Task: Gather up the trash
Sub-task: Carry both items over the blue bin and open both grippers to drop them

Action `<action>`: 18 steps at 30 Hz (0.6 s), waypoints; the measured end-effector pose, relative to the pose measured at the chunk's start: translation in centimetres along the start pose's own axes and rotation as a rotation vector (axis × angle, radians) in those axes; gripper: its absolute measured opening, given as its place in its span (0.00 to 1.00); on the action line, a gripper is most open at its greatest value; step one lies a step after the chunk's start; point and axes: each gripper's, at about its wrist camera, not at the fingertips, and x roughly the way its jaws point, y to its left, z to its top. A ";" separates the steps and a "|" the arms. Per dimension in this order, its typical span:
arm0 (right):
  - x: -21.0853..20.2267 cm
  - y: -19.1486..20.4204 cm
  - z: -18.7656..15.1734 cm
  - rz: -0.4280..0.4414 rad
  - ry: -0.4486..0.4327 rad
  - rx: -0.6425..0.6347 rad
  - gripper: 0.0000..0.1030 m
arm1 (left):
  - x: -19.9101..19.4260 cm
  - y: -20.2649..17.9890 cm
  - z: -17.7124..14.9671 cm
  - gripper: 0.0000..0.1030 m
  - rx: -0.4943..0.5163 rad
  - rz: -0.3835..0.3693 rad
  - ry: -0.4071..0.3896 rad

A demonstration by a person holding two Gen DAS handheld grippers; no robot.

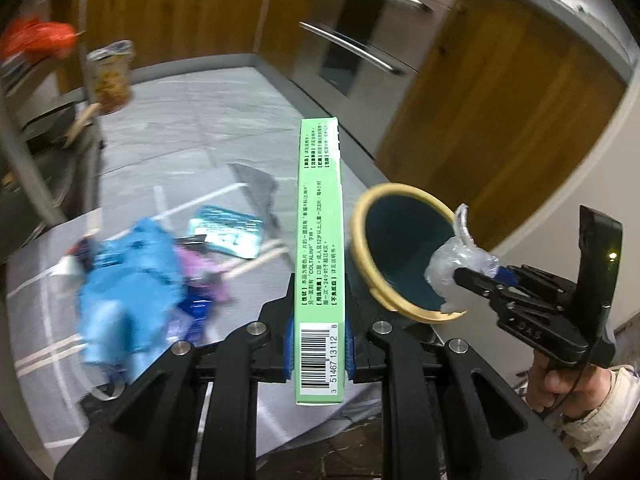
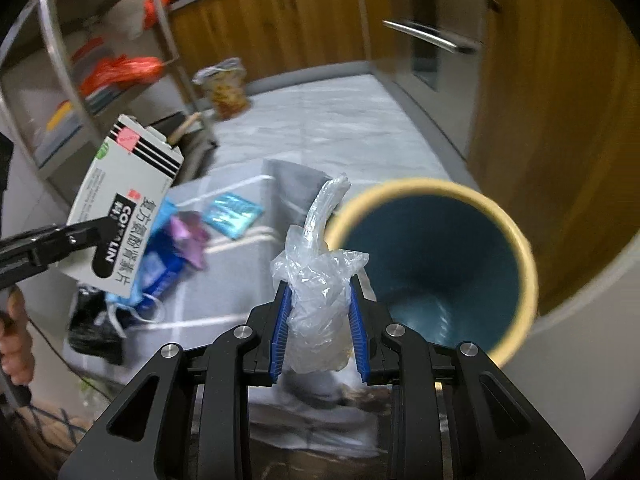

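Observation:
My left gripper point(image 1: 319, 346) is shut on a flat medicine box point(image 1: 319, 240), green edge toward the camera; from the right wrist view the same box point(image 2: 120, 208) shows its white face, held up at the left by that gripper point(image 2: 102, 230). My right gripper point(image 2: 319, 320) is shut on a crumpled clear plastic bag point(image 2: 316, 276), which hangs just left of the open mouth of a blue bin with a cream rim point(image 2: 436, 280). In the left wrist view the bag point(image 1: 452, 260) and right gripper point(image 1: 460, 276) hover over the bin point(image 1: 400, 248).
More litter lies on the grey floor sheet point(image 2: 320, 128): a blue wrapper pile point(image 1: 120, 272), a purple wrapper point(image 2: 188, 236), a teal packet point(image 2: 232, 212), a black bag point(image 2: 92, 328) and a noodle cup point(image 2: 226, 88). A metal shelf rack point(image 2: 56, 60) stands left, wooden cabinets point(image 2: 540, 120) right.

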 end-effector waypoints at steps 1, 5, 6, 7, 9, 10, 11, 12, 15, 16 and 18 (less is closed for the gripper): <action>0.2 -1.1 -0.4 -0.007 0.005 0.021 0.29 | 0.8 -0.9 0.1 0.17 0.015 -0.013 0.005; 0.8 -5.4 -1.4 -0.031 0.019 0.109 0.29 | 4.1 -4.0 0.9 0.17 0.053 -0.067 0.020; 0.8 -6.3 -1.6 -0.037 0.020 0.130 0.29 | 4.8 -4.4 1.1 0.17 0.058 -0.080 0.026; 1.0 -7.0 -1.8 -0.039 0.023 0.151 0.29 | 5.9 -5.1 1.2 0.17 0.065 -0.088 0.040; 1.1 -8.5 -2.0 -0.045 0.024 0.187 0.29 | 7.8 -6.3 1.5 0.17 0.078 -0.100 0.067; 1.2 -9.2 -2.0 -0.046 0.024 0.203 0.29 | 8.7 -6.7 1.6 0.17 0.085 -0.104 0.082; 1.4 -9.7 -2.1 -0.046 0.023 0.218 0.29 | 10.0 -7.4 1.7 0.17 0.091 -0.107 0.101; 1.7 -10.3 -2.1 -0.044 0.027 0.233 0.29 | 11.1 -7.7 1.9 0.17 0.093 -0.113 0.116; 2.5 -11.6 -2.2 -0.052 0.042 0.261 0.29 | 13.5 -9.2 1.6 0.17 0.105 -0.113 0.148; 2.9 -12.0 -2.3 -0.052 0.049 0.269 0.29 | 14.5 -9.6 1.6 0.17 0.108 -0.110 0.162; 3.5 -12.6 -2.3 -0.055 0.065 0.276 0.29 | 16.3 -10.0 1.4 0.17 0.111 -0.097 0.184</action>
